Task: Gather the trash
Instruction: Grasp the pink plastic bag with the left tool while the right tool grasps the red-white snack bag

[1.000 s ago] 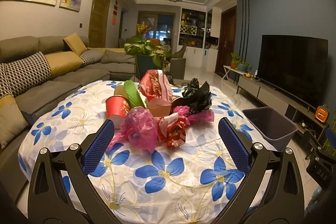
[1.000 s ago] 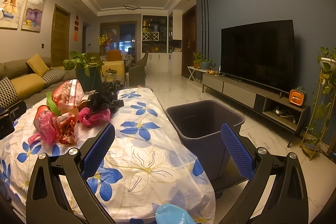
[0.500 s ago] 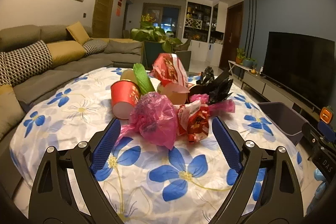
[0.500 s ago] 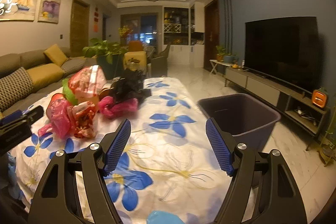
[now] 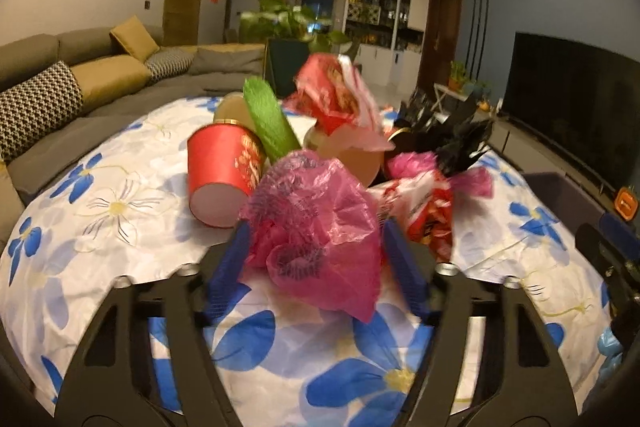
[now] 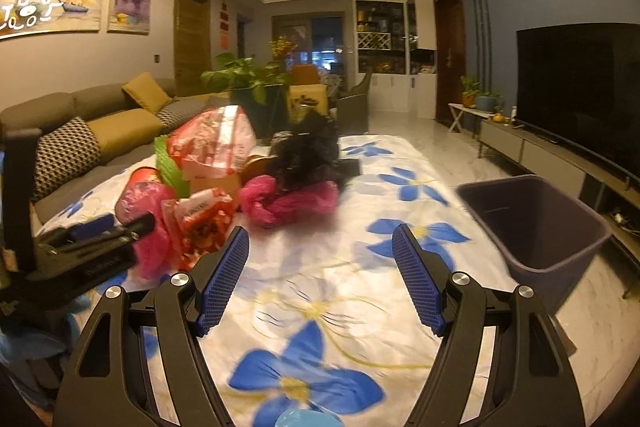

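Between the blue pads of the left gripper point(image 5: 314, 245) sits a crumpled pink plastic bag point(image 5: 320, 227); the fingers bracket it closely on both sides, though motion blur keeps me from telling whether they actually press it. Just beyond it, to the left, a red paper cup point(image 5: 222, 173) lies tipped on its side, with a green wrapper point(image 5: 270, 125) leaning behind it. To the right of the bag lies a red and white snack packet point(image 5: 430, 215), and further out a black plastic bag point(image 5: 460, 139) and a red printed bag point(image 5: 340, 97) top the heap. All of it rests on a table under a white cloth with blue flowers point(image 5: 120, 227).

The right gripper point(image 6: 320, 269) hangs wide apart over bare cloth, holding nothing. Off to its right, beside the table, stands a dark purple bin point(image 6: 536, 223); the trash heap lies ahead and to its left.
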Action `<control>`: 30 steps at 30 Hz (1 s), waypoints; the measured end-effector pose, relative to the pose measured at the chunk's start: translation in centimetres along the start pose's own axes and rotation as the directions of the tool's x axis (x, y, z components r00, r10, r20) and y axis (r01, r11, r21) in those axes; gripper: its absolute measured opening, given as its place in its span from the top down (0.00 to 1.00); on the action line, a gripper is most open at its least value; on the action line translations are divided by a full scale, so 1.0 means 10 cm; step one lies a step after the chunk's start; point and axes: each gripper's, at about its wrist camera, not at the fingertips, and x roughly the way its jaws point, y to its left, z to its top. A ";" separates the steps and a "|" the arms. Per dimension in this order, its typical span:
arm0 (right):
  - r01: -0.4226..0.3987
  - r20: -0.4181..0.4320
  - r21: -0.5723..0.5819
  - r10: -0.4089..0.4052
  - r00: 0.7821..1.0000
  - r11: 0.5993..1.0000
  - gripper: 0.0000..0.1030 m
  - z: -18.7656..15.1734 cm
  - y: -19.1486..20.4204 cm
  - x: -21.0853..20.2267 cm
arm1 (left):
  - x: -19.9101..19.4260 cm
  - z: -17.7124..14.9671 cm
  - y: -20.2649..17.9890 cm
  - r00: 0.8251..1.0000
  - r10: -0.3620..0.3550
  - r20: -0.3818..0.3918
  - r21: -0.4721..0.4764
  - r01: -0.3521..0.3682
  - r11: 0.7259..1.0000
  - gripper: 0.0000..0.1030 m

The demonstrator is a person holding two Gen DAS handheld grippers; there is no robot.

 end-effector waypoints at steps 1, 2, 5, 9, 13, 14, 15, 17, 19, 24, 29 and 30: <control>-0.015 -0.006 -0.001 0.015 1.000 1.000 0.29 0.01 0.04 0.04 | 0.07 -0.01 0.03 1.000 -0.010 -0.027 -0.013 0.010 1.000 0.52; -0.026 -0.015 -0.001 0.026 1.000 1.000 0.29 0.01 0.07 0.08 | 0.10 -0.01 0.06 0.999 -0.018 -0.042 -0.026 0.017 1.000 0.65; -0.066 -0.038 -0.005 0.066 0.997 0.998 0.25 0.02 0.17 0.20 | 0.17 -0.07 0.15 0.997 -0.037 -0.063 -0.057 0.034 0.998 0.87; -0.113 -0.060 0.009 0.113 0.992 0.994 0.20 0.04 0.30 0.33 | 0.10 -0.10 0.24 0.997 -0.061 -0.040 -0.083 0.057 0.995 0.96; -0.147 -0.092 0.015 0.148 0.985 0.989 0.20 0.04 0.44 0.53 | -0.07 -0.14 0.31 0.996 -0.082 -0.015 -0.104 0.080 0.991 0.97; -0.155 -0.101 0.015 0.155 0.983 0.988 0.20 0.04 0.47 0.58 | -0.13 -0.16 0.33 0.997 -0.082 -0.006 -0.106 0.081 0.991 0.97; -0.165 -0.111 0.017 0.166 0.980 0.986 0.20 0.04 0.51 0.63 | -0.17 -0.17 0.36 0.997 -0.080 0.001 -0.108 0.079 0.991 0.97; -0.177 -0.129 0.017 0.178 0.976 0.984 0.20 0.04 0.56 0.73 | -0.23 -0.17 0.42 0.997 -0.076 0.009 -0.121 0.077 0.990 0.97; -0.189 -0.148 0.018 0.189 0.971 0.982 0.20 0.03 0.61 0.81 | -0.25 -0.16 0.47 0.997 -0.077 0.010 -0.129 0.077 0.989 0.97; -0.200 -0.193 0.010 0.198 0.961 0.980 0.27 -0.01 0.72 0.96 | -0.24 -0.17 0.55 0.998 -0.060 0.001 -0.138 0.060 0.989 0.97; -0.222 -0.254 0.030 0.222 0.941 0.975 0.59 -0.09 0.72 1.05 | -0.22 -0.19 0.58 0.999 -0.051 -0.007 -0.143 0.049 0.989 0.97; -0.229 -0.258 0.035 0.230 0.938 0.973 0.60 -0.10 0.70 1.04 | -0.22 -0.19 0.57 0.999 -0.050 -0.008 -0.143 0.048 0.989 0.97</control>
